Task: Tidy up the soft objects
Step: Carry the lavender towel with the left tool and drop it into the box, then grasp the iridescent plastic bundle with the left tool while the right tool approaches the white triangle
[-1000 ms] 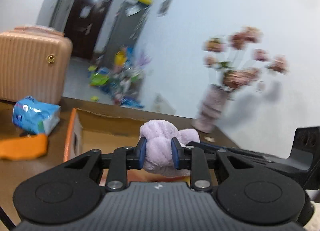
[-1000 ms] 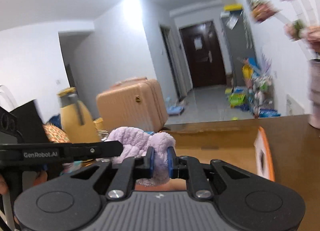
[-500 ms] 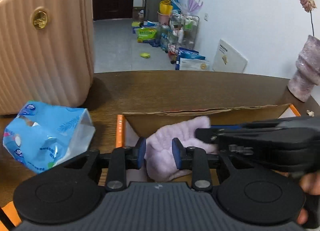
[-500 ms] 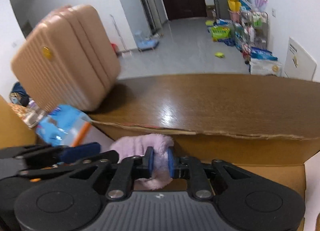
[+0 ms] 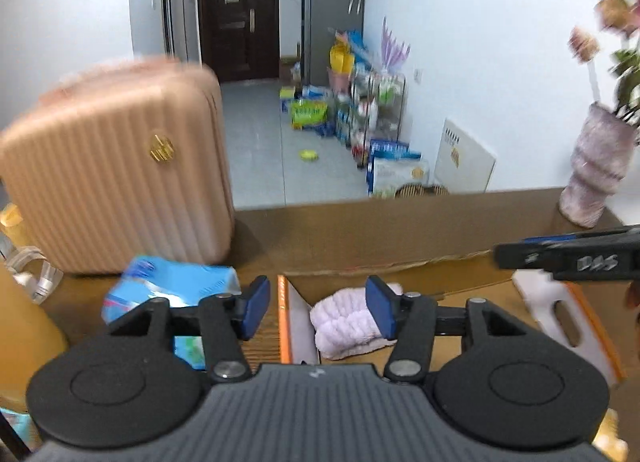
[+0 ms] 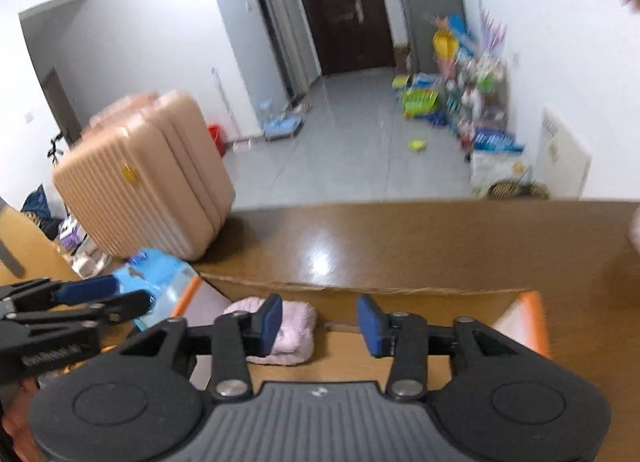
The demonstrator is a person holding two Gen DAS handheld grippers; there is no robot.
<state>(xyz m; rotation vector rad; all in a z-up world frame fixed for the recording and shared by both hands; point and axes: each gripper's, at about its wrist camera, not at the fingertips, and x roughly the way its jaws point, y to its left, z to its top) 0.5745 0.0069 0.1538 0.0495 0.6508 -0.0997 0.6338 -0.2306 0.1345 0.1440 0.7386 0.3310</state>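
Lilac fluffy cloth [image 5: 344, 322] beyond left gripper [image 5: 316, 304] jaws, inside box [image 5: 568, 318] with brown card walls, orange-edged white flaps.
Gripper pads [image 5: 253, 304] blue, bodies black.
Tissue pack [image 5: 172, 294] left of jaws: sky blue, white print.
Suitcase [image 5: 116, 169] pale peach, vertical ribs, gold badge.
Table [image 6: 400, 238] glossy brown.

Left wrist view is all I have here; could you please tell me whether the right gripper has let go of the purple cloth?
Observer: Yes. The right gripper's jaws have just been opening and stand apart, with only the cardboard box floor between them.
Operator: Thank you. Where is the purple cloth relative to it?
Observer: The purple cloth lies in the box's left corner, partly behind that gripper's left finger, with neither pad pressing it.
Operator: Is anything behind the suitcase that I cannot see?
Observer: A red bucket stands on the floor beyond the suitcase.
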